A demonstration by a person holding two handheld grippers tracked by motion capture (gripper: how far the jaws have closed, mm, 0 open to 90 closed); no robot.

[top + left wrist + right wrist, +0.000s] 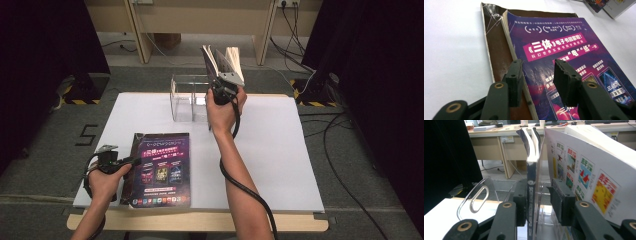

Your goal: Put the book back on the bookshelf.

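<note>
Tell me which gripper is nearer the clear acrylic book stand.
Right. The right gripper hangs over the clear stand; the left gripper sits at the flat purple book by the near edge.

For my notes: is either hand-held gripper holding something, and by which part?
Nothing held: right hand-held gripper stands open around dark book's spine, left open above flat book.
</note>
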